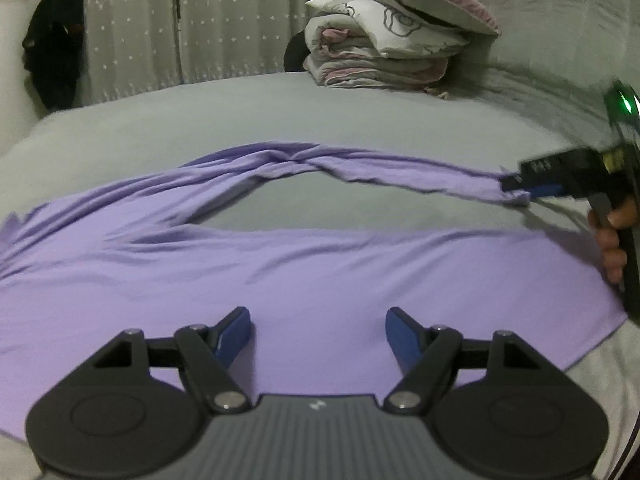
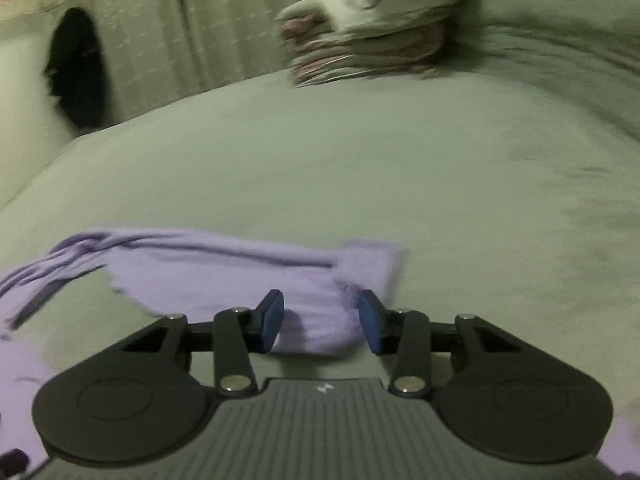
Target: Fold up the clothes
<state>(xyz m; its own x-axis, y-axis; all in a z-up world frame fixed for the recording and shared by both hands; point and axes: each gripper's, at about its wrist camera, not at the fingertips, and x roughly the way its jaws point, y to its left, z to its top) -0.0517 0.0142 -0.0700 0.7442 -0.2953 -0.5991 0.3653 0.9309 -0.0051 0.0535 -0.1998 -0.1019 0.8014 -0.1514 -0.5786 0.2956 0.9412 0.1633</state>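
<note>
Left gripper [image 1: 318, 334]: jaws spread wide, nothing between them, poised above the lilac garment [image 1: 280, 280]. Right gripper [image 2: 321, 322]: jaws partly apart, sleeve end [image 2: 320, 320] lying between the pads; contact cannot be told through blur. Hand [image 1: 612, 240] on its grip. Garment: body spread flat on grey bedsheet [image 1: 280, 112], long axis left to right; twisted sleeve arching across toward the right gripper. Folded bedding stack [image 1: 384, 44] at far end.

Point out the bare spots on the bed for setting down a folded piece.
Free: the grey bedsheet between the lilac garment and the stacked folded quilts. Crowded: the near edge under that garment and the quilts' corner.
</note>
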